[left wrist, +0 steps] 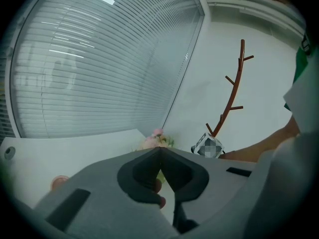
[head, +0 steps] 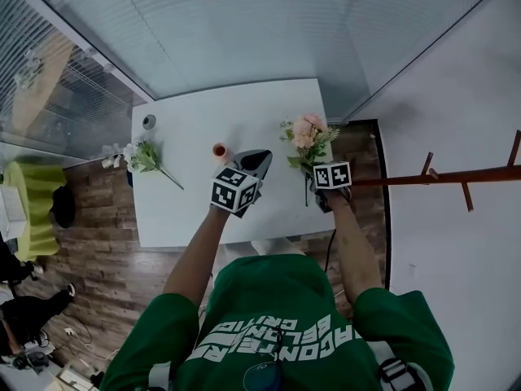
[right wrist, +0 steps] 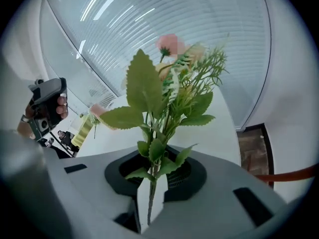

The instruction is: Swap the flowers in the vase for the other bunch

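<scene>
Head view: a white table (head: 195,120) stands against a wall of slatted blinds (head: 269,23). At its left edge lies a white-flowered bunch (head: 140,156), blossoms overhanging the edge and the stem running back onto the tabletop. Behind it, well apart, sits a small grey round object (head: 149,121). Nearer the middle stands a small orange-pink vase (head: 220,151), just left of the left hand-held gripper (head: 254,161). In the left gripper view that hand-held gripper (left wrist: 160,151) has its jaws pressed together at the tips, with no stem between them. Over the right part of the table the pink-flowered bunch (head: 308,137) stands upright, clear of the vase, carried by the right hand-held gripper (head: 319,187). In the right gripper view the jaws of this hand-held gripper (right wrist: 152,176) pinch the bunch's green stems low down, with leaves and blossoms (right wrist: 169,46) rising above. At far right a reddish-brown coat rack (head: 456,176) stands by the white wall.
</scene>
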